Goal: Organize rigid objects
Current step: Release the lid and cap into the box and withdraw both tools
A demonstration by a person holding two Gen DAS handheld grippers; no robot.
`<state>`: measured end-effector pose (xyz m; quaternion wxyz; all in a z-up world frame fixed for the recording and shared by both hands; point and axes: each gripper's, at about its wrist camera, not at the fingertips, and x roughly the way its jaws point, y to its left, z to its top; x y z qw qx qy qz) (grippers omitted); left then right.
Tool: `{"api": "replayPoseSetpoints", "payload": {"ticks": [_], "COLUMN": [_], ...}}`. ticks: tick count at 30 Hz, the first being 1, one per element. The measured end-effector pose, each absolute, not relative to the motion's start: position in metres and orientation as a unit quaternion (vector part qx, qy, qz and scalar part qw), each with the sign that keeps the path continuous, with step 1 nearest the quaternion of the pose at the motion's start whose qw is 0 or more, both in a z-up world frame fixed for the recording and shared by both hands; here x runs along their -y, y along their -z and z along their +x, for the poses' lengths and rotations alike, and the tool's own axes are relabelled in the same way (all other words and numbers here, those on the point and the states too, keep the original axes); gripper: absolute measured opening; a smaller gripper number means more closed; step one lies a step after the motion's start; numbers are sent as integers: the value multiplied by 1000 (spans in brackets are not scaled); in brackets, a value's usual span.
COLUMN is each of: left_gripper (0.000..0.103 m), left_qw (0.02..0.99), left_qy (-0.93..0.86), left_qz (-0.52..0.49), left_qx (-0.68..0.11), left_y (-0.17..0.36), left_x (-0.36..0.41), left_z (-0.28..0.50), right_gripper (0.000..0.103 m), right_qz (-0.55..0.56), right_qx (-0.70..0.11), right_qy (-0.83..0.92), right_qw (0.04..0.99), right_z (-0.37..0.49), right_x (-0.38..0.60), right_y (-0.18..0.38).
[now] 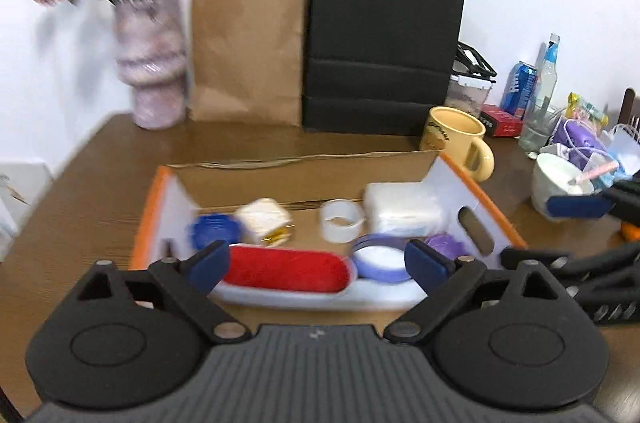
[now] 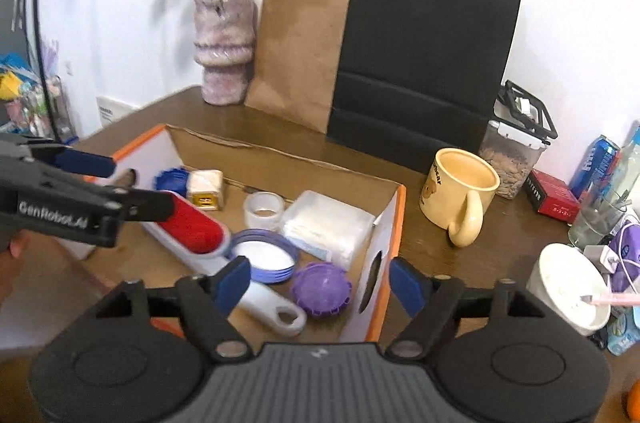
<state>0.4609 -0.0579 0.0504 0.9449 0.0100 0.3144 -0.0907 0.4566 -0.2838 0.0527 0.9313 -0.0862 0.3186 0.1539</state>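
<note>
— What sat in the cardboard box (image 2: 280, 159) at that moment?

— A red-and-white lint brush (image 2: 192, 229) lay along its near side, handle toward the right wrist camera. Touching it on the right was a white jar lid with a lavender rim (image 2: 262, 257), and a purple ridged cap (image 2: 322, 287) lay near the box's right wall. Farther back were a blue cap (image 2: 172, 179), a small white-and-gold cube box (image 2: 206, 189), a roll of clear tape (image 2: 264, 209) and a clear plastic pack of white sheets (image 2: 328, 227).

— And the grippers?

— Both released, nothing between their blue pads. The left gripper (image 1: 316, 263) hovered over the near edge of the box with its fingers spread wide, the brush showing in the gap. The right gripper (image 2: 320, 283) hung over the box's near right corner — pads apart and empty.

— Anything outside the box?

— A yellow mug (image 2: 460, 191) stood on the wooden table (image 2: 440, 263) just right of it; a brown paper bag (image 2: 296, 55), a black paper bag (image 2: 424, 63) and a vase of flowers (image 2: 224, 47) stood along the far wall.
</note>
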Motion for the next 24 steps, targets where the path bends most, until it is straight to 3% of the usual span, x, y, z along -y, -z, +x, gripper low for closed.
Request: {"api": "replayPoseSetpoints", "payload": {"ticks": [13, 18, 24], "left_gripper": [102, 102, 103], "left_qw": [982, 992, 996], "left_qy": [6, -13, -14], "left_qz": [56, 40, 26], "left_qx": [-178, -116, -87], "left_y": [-84, -83, -73], "left_x": [24, 19, 14], "left_z": [318, 269, 211], "right_gripper": [84, 87, 88], "right_qz": [-51, -45, -18], "right_qx": [-223, -142, -128], "right_qy": [-167, -141, -129], "right_qw": [959, 979, 983], "right_z": [345, 298, 244], "right_x": [274, 279, 286], "right_y": [-78, -71, -51]}}
